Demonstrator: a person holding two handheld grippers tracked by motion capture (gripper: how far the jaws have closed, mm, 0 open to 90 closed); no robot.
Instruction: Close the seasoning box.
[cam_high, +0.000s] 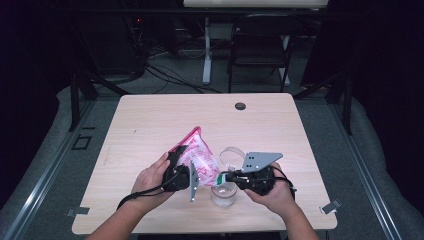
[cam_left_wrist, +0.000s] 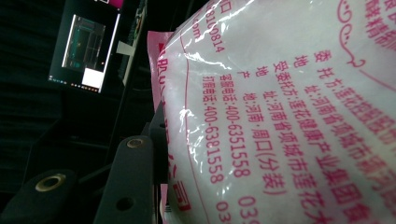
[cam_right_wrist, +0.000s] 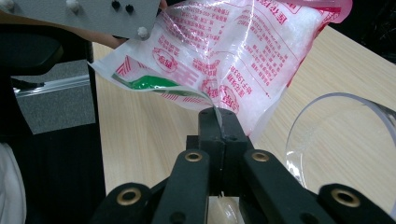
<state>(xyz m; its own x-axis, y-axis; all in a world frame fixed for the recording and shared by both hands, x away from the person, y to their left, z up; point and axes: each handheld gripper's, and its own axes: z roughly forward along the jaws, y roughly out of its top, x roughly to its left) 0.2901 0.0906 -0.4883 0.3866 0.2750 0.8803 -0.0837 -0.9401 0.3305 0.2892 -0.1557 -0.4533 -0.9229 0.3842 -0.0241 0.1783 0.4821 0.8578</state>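
We hold the bag (cam_high: 198, 156) tilted above the near bench (cam_high: 150, 120), left gripper (cam_high: 181, 161) clamping its body, right gripper (cam_right_wrist: 218, 116) pinching its cut corner; next we likely tip it over the glass jar (cam_high: 223, 195).

- Bag (cam_high: 200, 159): clear plastic, pink print and pink top edge, full of white granules; held tilted above the table, one corner stretched out thin, green strip inside.
- Glass jar (cam_high: 223, 195): clear, upright under that corner.
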